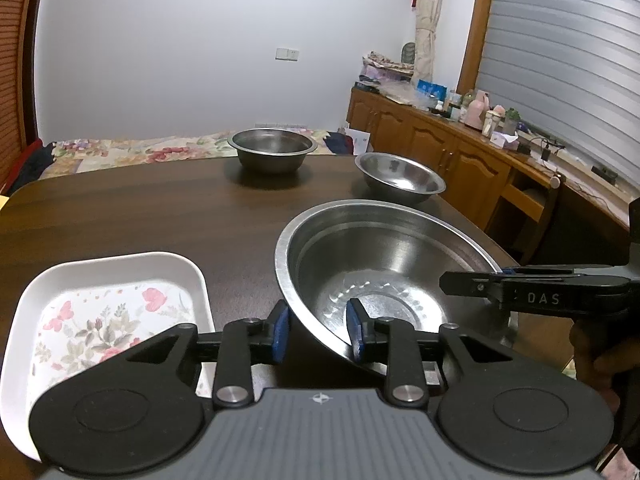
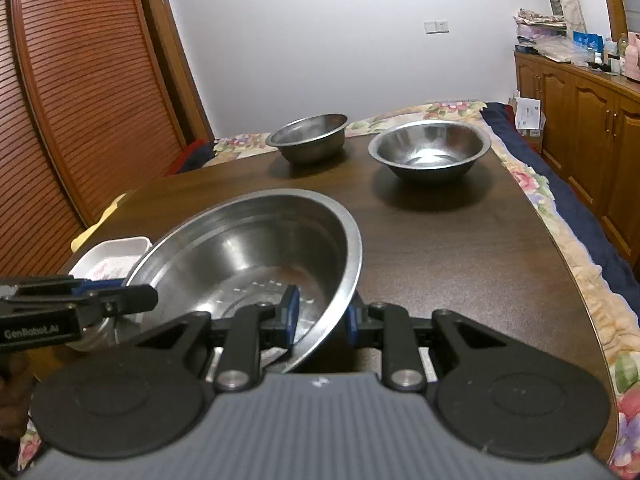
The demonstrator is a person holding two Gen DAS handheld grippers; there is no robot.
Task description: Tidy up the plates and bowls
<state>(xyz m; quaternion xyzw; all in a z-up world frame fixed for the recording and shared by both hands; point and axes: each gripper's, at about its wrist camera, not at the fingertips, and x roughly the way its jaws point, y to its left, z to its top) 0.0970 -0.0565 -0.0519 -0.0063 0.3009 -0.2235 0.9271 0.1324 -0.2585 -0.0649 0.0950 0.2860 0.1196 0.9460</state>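
A large steel basin [image 1: 380, 248] [image 2: 248, 240] is held tilted over the dark wooden table [image 1: 140, 208], a gripper on each side. My left gripper [image 1: 318, 332] [image 2: 136, 292] straddles its left rim, one blue pad inside the wall and one outside, shut on it. On the opposite rim, my right gripper [image 2: 322, 316] [image 1: 452, 284] is shut the same way. Two smaller steel bowls stand at the far end: a deep one [image 1: 272, 152] [image 2: 308, 136] and a wider one [image 1: 400, 176] [image 2: 430, 148]. A white floral dish [image 1: 112, 304] [image 2: 116, 256] lies left of the basin.
A floral quilt [image 2: 560, 216] hangs along the table's right and far sides. Wooden cabinets [image 1: 460, 152] with clutter on top line the right wall. A slatted wooden door [image 2: 80, 100] stands to the left. A hand [image 1: 600, 360] grips the right tool's handle.
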